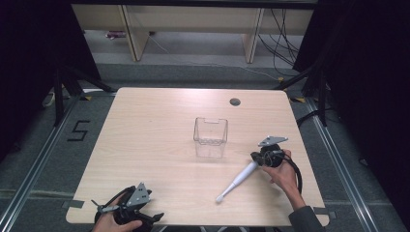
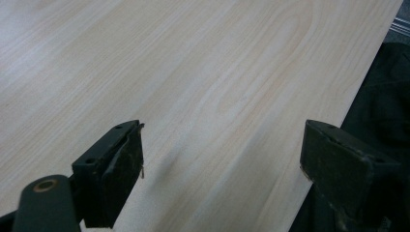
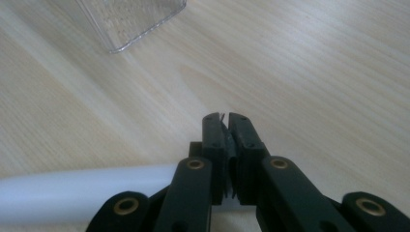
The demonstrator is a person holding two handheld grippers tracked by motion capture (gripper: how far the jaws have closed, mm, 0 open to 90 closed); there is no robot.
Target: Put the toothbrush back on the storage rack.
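**Toothbrush pinched at its end, clear bin ahead**

Pale wood-grain counter (image 1: pixel 159 145) on a grey floor, dark curtains on both sides, wooden furniture legs and loose cables beyond the far edge.

Right claw (image 3: pixel 227 140): jaws pressed together, nearly no gap. A white electric-toothbrush-shaped handle (image 1: pixel 238 181) runs across beneath them in the right gripper view, so I read this as a pinch on its thick end. From the high view the toothbrush slants from the right claw down toward the near edge, narrow tip low, at or just above the counter; contact there cannot be told. Clear plastic bin (image 1: pixel 211 136) stands upright near the middle of the counter, apart from the toothbrush, and looks empty.

Left claw (image 2: pixel 220 159): jaws spread wide, nothing between them, idle over the near left corner of the counter.

Judgement on the step: likely carrying the toothbrush to the bin. The grip sits at one end, so the long free part will want to droop and swing.
- Lift until the tip clears the bin's rim before moving across.
- Move slowly, keep the pinch firm, avoid wrist rolls.
- Come in from above and lower the tip in first.
- The bin is light and could slide or tip if knocked; the left claw could steady its wall.

Writing: a dark "5" (image 1: pixel 78 130) marked on the floor left of the counter. No brand or label legible on the toothbrush or bin.
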